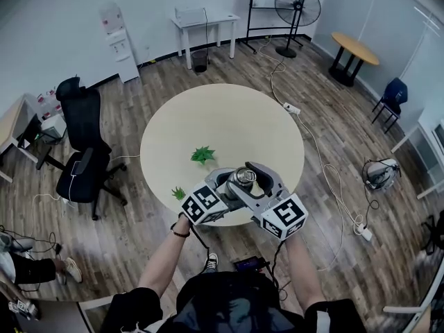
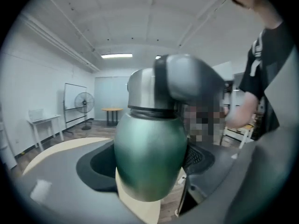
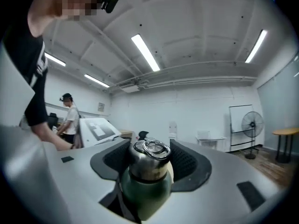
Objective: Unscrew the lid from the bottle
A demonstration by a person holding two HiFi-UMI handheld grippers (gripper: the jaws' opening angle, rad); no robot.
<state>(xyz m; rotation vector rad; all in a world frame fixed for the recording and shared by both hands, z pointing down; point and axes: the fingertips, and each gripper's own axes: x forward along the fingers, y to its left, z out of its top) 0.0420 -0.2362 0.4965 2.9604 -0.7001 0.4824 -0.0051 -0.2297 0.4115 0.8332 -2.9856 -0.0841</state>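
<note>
A dark green metal bottle [image 2: 149,157] with a silver ringed lid [image 3: 149,160] is held up over the near edge of the round table [image 1: 222,116]. My left gripper [image 2: 149,171] is shut on the bottle's round body, with its jaws pressed on both sides. My right gripper [image 3: 150,164] is closed on the lid, whose pads touch it left and right. In the head view the lid [image 1: 243,177] shows between the left gripper [image 1: 231,186] and the right gripper [image 1: 246,180]. In the left gripper view one of the right gripper's fingers [image 2: 191,78] covers part of the lid.
Two green plastic sprigs [image 1: 202,155] [image 1: 178,193] lie on the table. A black office chair [image 1: 82,151] stands to its left. A cable with a power strip [image 1: 291,107] runs across the floor on the right. A standing fan [image 1: 297,5] is at the back. Another person [image 3: 70,120] stands far off.
</note>
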